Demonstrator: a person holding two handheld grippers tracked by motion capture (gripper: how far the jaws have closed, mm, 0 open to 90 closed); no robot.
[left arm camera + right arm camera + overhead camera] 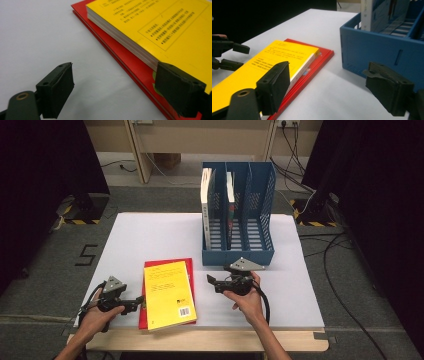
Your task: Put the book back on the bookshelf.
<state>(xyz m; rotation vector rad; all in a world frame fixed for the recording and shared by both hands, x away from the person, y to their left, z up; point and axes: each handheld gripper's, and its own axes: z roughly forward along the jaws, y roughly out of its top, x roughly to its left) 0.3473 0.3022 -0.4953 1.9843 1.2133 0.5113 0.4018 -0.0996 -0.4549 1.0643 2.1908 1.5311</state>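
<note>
The work in hand reads as filing books into the blue magazine rack (238,255), and by my judgement it is about half done: two books already stand in the rack, while two more lie stacked on the white bench (150,235) waiting to be lifted. Starting with the largest thing, the bench carries the rack at about one o'clock from its middle, well toward the far edge. The rack has three upright slots open at the top: the left slot holds a white-spined book (206,195) standing upright against the left wall, the middle slot holds a second, thinner book (230,195) also upright, and the right slot looks empty. At about seven o'clock from the rack, well apart from it, the red book (186,262) lies flat on the bench with the yellow book (169,295) lying on top of it, slightly askew, its barcode corner toward the near edge. The left gripper (140,302) sits at nine o'clock of this stack, its fingers standing open and holding nothing; in the left gripper view one finger is over the corner of the yellow book (175,27) and the other over bare bench, neither pressing. The right gripper (211,280) hovers at three o'clock of the stack, between it and the rack, fingers wide apart and empty.
</note>
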